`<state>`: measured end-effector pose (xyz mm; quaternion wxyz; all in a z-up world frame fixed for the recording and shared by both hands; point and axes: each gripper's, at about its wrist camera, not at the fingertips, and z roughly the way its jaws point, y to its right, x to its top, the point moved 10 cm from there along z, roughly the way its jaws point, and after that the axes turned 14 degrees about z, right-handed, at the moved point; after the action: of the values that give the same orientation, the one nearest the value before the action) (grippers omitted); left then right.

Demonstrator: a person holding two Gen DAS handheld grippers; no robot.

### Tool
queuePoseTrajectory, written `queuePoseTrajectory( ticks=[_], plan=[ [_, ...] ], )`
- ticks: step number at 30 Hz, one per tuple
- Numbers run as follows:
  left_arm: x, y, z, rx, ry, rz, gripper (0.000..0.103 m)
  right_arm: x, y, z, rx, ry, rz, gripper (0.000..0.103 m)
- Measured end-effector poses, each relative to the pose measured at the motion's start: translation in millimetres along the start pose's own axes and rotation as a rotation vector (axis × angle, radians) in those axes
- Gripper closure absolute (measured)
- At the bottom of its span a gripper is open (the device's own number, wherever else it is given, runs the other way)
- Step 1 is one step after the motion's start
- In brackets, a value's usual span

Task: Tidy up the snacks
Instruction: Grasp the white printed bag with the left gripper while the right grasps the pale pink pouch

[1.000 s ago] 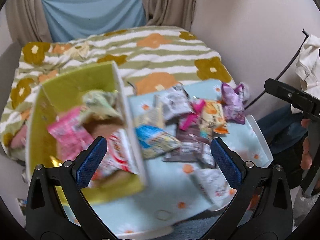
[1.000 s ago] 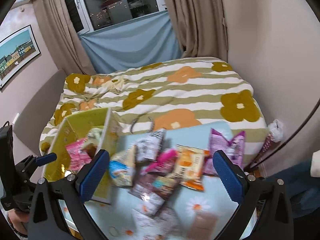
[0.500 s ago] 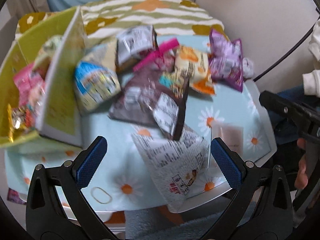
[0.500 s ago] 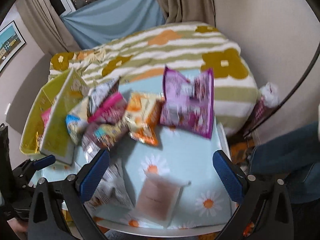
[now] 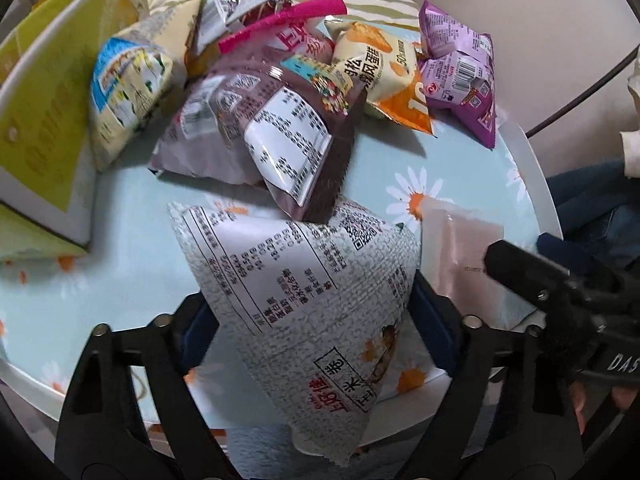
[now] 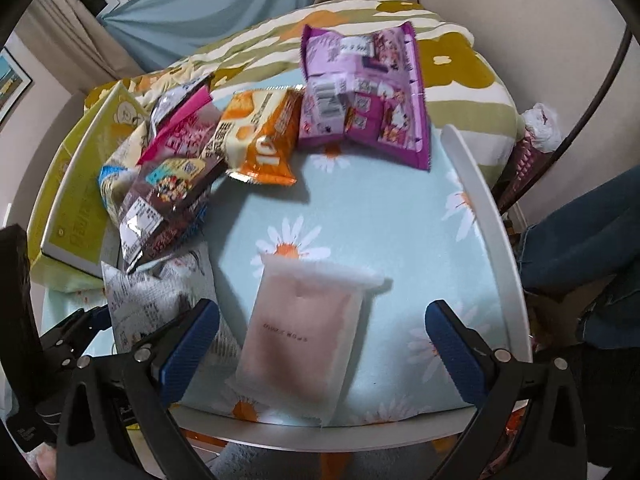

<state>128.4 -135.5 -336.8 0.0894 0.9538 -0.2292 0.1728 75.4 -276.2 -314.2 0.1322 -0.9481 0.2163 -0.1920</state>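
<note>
Several snack packets lie on a daisy-print table. My left gripper is open with its blue pads on either side of a white speckled packet, which also shows in the right wrist view. My right gripper is open, its pads apart on either side of a pale pink packet, which also shows in the left wrist view. A brown packet, an orange packet and a purple packet lie beyond.
A yellow-green box with snacks stands at the table's left. The table has a raised white rim. A striped flowered bed lies behind it. A person's jeans-clad legs are at the right.
Both grippers have dropped down and forward toward the table's near edge. The left one now straddles the white packet, the right one the pink packet.
</note>
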Motion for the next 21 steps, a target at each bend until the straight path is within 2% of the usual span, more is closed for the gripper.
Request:
queuePoseTrajectory(
  ticks=[7,9,21],
  plan=[
    [-6,-1,0,-0.002,0.014,-0.006,0.038,-6,-5,9,0.000,-0.006,-0.001,0.006],
    [-10,-3,-4,0.000,0.015,-0.005,0.042,-8,-4,14,-0.005,-0.014,0.002,0.011],
    [-25,-8,-18,0.032,0.020,0.022,0.046,-18,-2,34,-0.053,-0.051,-0.010,0.027]
  ],
)
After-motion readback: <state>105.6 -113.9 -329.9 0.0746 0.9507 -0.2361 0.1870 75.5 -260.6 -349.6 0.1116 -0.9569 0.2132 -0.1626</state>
